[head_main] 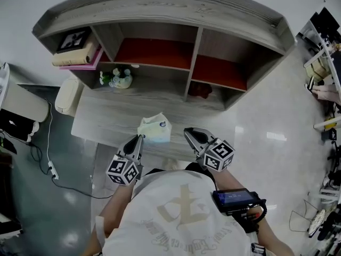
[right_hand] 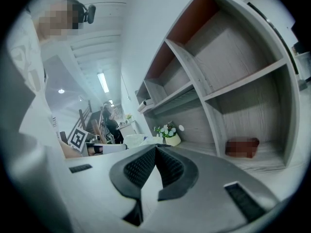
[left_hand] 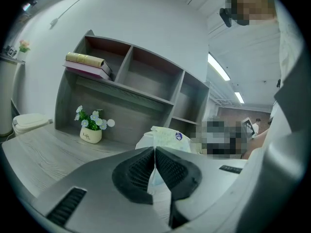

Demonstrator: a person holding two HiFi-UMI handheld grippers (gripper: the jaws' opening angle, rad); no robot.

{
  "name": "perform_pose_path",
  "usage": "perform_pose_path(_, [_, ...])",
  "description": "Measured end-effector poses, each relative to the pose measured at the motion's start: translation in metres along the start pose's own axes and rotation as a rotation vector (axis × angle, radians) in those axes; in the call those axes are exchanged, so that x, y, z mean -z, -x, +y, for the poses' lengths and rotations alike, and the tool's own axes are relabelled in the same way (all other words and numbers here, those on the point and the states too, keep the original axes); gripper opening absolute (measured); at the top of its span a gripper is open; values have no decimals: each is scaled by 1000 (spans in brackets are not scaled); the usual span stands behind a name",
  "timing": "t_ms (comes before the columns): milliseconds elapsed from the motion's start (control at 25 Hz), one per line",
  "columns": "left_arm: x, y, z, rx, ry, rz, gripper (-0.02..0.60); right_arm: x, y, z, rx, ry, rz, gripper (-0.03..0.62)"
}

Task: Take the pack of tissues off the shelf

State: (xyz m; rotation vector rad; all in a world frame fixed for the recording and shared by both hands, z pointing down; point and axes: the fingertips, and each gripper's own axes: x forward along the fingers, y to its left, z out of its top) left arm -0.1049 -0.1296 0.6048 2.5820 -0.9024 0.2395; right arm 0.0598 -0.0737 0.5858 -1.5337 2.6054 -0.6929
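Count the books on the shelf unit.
2. Both lie stacked in the upper left compartment: a beige book on top of a pink book. Others could be hidden behind them.

The small white flower pot [left_hand: 91, 136] near the desk's [left_hand: 34, 154] back left corner carries the script word "Life". The round blue badge on the pack of tissues [left_hand: 165, 139] and the curved lettering on the person's shirt [head_main: 181, 217] are too small to read.

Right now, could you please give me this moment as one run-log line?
left gripper: shut on pack of tissues wrapper | right gripper: shut, empty | pack: out of shelf, over desk
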Motion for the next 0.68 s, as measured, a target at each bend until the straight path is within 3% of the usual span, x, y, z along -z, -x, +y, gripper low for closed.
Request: perform_pose_path(680, [-15,-23,-1,39,-25,-3,21,-13,3,-15,49,15,-2,3])
